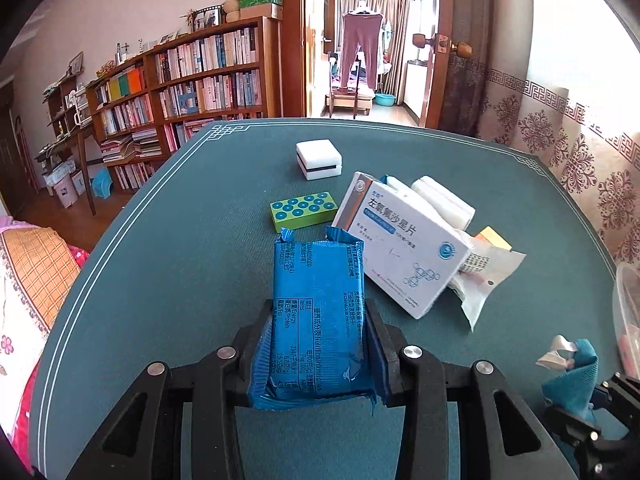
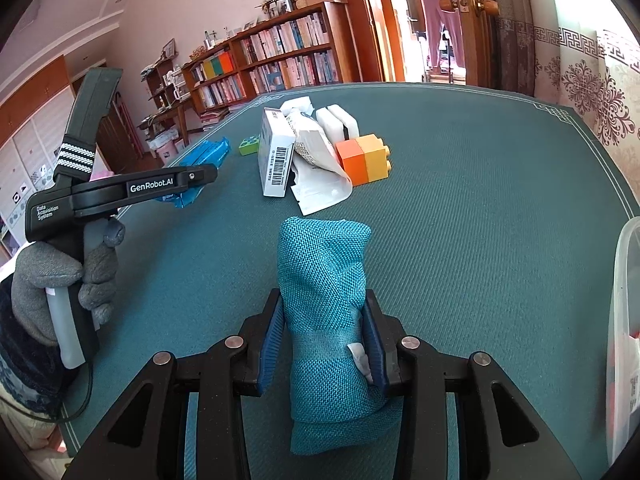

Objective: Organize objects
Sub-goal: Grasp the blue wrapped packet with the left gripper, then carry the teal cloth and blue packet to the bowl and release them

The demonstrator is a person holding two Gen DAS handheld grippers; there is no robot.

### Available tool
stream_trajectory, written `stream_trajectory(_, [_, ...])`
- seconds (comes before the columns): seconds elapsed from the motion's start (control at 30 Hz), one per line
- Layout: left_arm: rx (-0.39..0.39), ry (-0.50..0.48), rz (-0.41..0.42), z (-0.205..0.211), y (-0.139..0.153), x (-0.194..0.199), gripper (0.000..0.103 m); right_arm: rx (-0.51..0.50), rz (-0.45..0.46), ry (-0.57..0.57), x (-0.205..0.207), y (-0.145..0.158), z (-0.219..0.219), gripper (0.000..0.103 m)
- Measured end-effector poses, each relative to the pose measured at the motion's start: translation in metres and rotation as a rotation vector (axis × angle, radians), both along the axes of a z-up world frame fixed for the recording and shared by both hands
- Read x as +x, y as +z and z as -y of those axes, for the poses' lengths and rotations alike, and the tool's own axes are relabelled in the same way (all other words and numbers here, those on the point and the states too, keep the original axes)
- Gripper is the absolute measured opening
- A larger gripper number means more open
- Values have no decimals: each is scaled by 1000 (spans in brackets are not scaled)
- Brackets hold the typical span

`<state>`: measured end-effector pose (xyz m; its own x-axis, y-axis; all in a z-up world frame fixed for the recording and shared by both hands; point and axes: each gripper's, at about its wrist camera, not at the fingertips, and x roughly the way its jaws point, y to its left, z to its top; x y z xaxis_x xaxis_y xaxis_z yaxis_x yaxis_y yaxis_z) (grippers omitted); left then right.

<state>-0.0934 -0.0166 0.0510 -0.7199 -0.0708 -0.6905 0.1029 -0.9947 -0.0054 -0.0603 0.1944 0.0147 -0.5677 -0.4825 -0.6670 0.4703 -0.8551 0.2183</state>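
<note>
Sitting clamped between jaws: blue packet point(image 1: 318, 316).

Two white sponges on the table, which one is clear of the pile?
The far sponge, alone on the bare cloth beyond the green block. The other sponge is wedged behind the medicine box.

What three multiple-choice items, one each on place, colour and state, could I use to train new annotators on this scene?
1. Where is the green dotted block?
A. on the table
B. in the left tongs
C. on the medicine box

2. What colour is the snack packet?
A. red
B. blue
C. yellow

3. The right tongs are:
A. open, empty
B. shut on the teal cloth roll
C. shut on a sponge

Key: A, it lies flat on the table; B, its wrapper is blue; B, both pads press the roll.
</note>
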Motion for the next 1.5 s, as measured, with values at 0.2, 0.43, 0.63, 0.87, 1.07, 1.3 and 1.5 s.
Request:
stream_trajectory(0.2, [-3, -52, -14, -17, 9, 10, 43, -63, 9, -36, 2, 14, -15, 38])
stream_trajectory(0.43, [-2, -117, -22, -42, 15, 17, 43, -89, -18, -89, 15, 33, -38, 38])
stream_trajectory(0.63, [-9, -171, -25, -66, 18, 20, 43, -122, -53, -164, 30, 56, -77, 38])
stream_trajectory(0.87, [-17, -234, -35, -95, 23, 23, 43, -138, -94, -282, 56, 75, -132, 38])
stream_trajectory(1.07, [-20, -285, -33, -118, 26, 24, 43, -98, -108, -408, 78, 79, -176, 38])
stream_trajectory(1.3, [-30, -331, -34, -139, 27, 28, 43, -86, -72, -513, 84, 71, -210, 38])
stream_trajectory(1.5, [-31, -351, -33, -147, 27, 31, 43, -62, -22, -554, 68, 55, -221, 38])
